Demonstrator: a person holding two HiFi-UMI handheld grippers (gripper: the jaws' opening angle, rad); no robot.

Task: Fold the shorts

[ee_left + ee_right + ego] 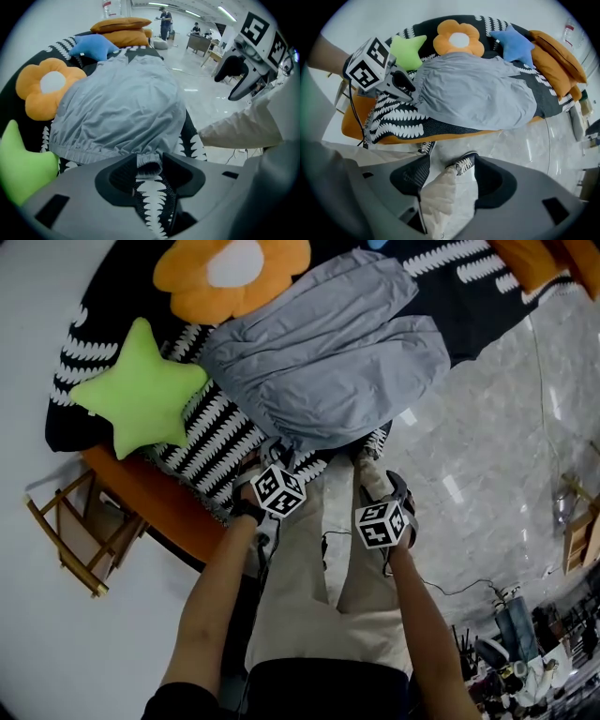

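Head view: shorts [328, 352] spread on black-white cover [211, 442], waistband at near edge. Marble floor [487, 418] at right. Clutter [525, 652] at bottom right too small to read.

Left gripper view: left gripper [149, 165], jaws narrowed, pinching waistband [93, 152]. Cover's near part hidden by gripper body.

Right gripper view: right gripper [447, 168], jaws about half apart, empty, off cover, above trouser leg [438, 197].

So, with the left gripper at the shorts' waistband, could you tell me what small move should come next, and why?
Probably bring the right gripper across to the edge of the shorts. The left gripper pinches a bunch of the waistband at the near side of the bed, while the right hangs open over the floor, gripping nothing, and a fold likely needs both.
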